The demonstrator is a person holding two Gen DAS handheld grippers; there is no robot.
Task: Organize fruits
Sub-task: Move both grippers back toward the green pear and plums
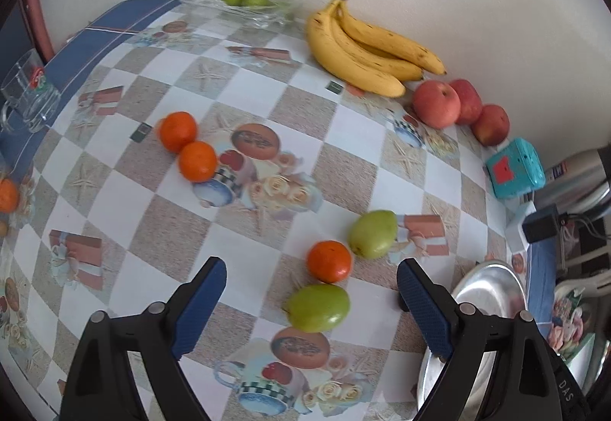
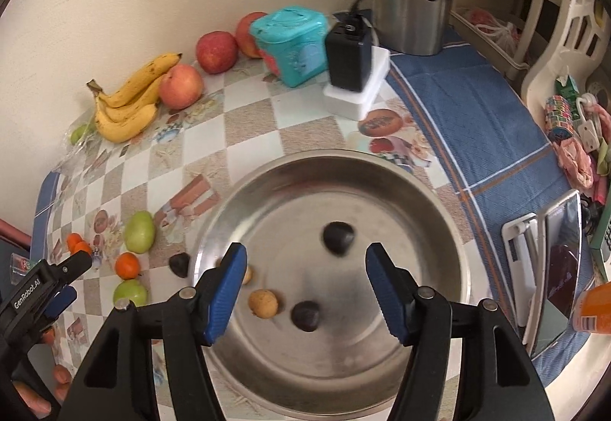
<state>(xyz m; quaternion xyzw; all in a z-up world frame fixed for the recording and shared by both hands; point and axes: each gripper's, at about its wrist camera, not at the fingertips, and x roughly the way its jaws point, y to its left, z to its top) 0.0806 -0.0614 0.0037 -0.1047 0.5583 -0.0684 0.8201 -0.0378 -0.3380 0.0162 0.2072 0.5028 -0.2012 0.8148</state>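
In the left wrist view, the left tool (image 1: pixel 311 291) hung spread and empty over the table (image 1: pixel 343 138), a green fruit (image 1: pixel 318 307) and an orange (image 1: pixel 329 261) lying between its fingers. In the right wrist view, the right tool (image 2: pixel 305 277) stood spread, holding nothing, above the metal bowl (image 2: pixel 439 230), where two dark fruits (image 2: pixel 338 237) and a yellowish one (image 2: pixel 262 303) lay.

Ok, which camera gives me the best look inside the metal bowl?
The right wrist view: it looks straight down into the metal bowl, showing two dark fruits and a yellowish one on the bottom. The left wrist view catches only the bowl's rim at the lower right, behind a finger.
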